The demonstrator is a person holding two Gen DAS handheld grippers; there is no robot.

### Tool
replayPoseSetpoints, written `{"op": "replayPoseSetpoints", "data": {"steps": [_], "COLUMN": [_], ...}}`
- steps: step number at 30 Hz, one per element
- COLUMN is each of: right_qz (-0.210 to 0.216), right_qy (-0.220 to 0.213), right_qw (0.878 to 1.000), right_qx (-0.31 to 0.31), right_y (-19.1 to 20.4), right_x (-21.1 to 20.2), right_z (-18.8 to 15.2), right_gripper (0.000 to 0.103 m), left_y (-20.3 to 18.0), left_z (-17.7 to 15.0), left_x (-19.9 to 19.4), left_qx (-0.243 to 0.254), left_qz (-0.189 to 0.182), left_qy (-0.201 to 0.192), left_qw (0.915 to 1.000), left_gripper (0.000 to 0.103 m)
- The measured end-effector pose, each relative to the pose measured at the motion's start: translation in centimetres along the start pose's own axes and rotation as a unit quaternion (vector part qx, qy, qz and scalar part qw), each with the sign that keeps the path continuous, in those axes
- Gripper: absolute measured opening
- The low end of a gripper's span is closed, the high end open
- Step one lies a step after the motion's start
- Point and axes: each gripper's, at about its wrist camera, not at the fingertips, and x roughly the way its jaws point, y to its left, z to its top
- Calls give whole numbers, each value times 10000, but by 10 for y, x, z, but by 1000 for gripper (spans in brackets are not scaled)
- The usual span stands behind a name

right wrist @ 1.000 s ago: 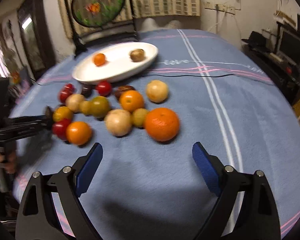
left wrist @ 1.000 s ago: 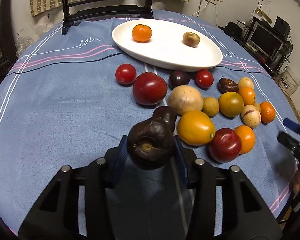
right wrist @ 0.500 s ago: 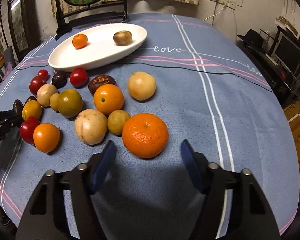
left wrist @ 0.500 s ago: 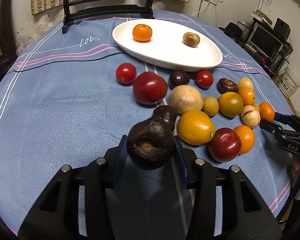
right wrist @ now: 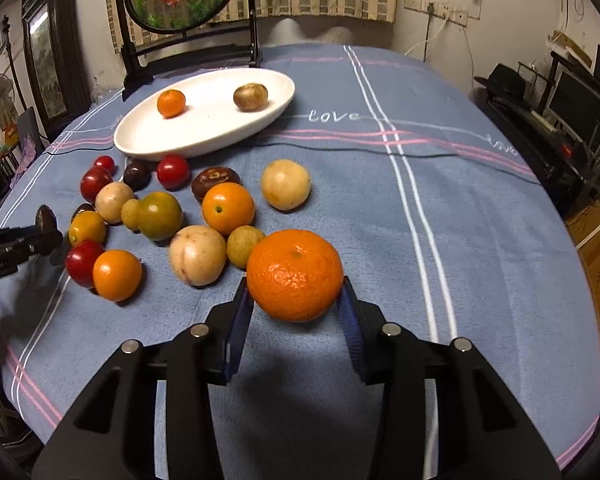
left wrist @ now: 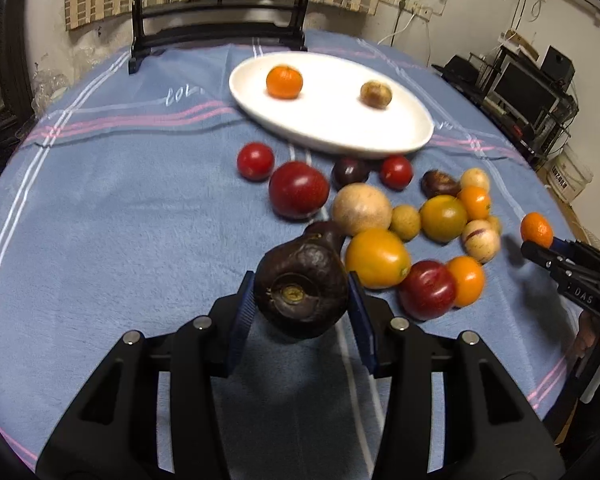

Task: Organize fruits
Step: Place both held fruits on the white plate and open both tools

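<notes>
**A:** How far along am I?

**B:** Early, I'd judge. The white plate (right wrist: 214, 126) at the far side of the table holds only two fruits: a small mandarin (right wrist: 171, 103) and a brownish-green fruit (right wrist: 251, 97). Two more are in your grippers, and sixteen lie on the blue cloth (right wrist: 380, 220) in front of the plate.

**A:** What are the grippers doing?

**B:** Your left gripper (left wrist: 300, 285) has its jaws narrow and clamped on a dark wrinkled fruit (left wrist: 300, 294), which is held above the cloth at the near edge of the heap. Your right gripper (right wrist: 293, 285) is closing its jaws, with the large mandarin (right wrist: 295, 274) between them and both pads already against its skin. That fruit sits at the near right of the heap, well short of the plate.

**A:** Count the loose ones for me.

**B:** By colour, since I can't name every kind:
- four red
- two orange
- one yellow-orange
- one green-orange
- three pale or tan
- two small yellow-green
- three dark, one of them half hidden behind others

**A:** So what remains?

**B:** As I read it, you carry both held fruits to the plate, then the other sixteen, unless you mean to sort them some other way
</notes>
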Motion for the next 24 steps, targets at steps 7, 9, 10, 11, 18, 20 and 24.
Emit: {"op": "replayPoseSetpoints", "data": {"steps": [7, 9, 10, 11, 18, 20, 24], "right_qz": [396, 468, 499, 538, 696, 609, 381], "right_qy": [-546, -699, -748, -782, -771, -611, -156], "right_qw": [9976, 9962, 9955, 9948, 9917, 9931, 9959], "right_qx": [-146, -246, -306, -365, -752, -792, -810], "right_y": [13, 20, 23, 27, 60, 67, 72], "right_x": [-34, -38, -38, -37, 8, 32, 79], "right_z": [24, 38, 45, 53, 119, 135, 152], "right_gripper": [43, 43, 43, 43, 43, 43, 43], "left_y": [-18, -22, -24, -26, -27, -23, -8], "left_z": [27, 39, 48, 54, 113, 126, 145], "left_x": [-35, -39, -39, -40, 3, 25, 68], "left_qx": [408, 506, 549, 573, 636, 552, 406], "left_qz": [-3, 48, 77, 85, 347, 389, 601], "left_qy": [-468, -564, -620, -652, -515, -379, -144], "left_qw": [9981, 9971, 9965, 9962, 9960, 9970, 9973], "left_gripper": [45, 45, 45, 45, 45, 45, 45]}}
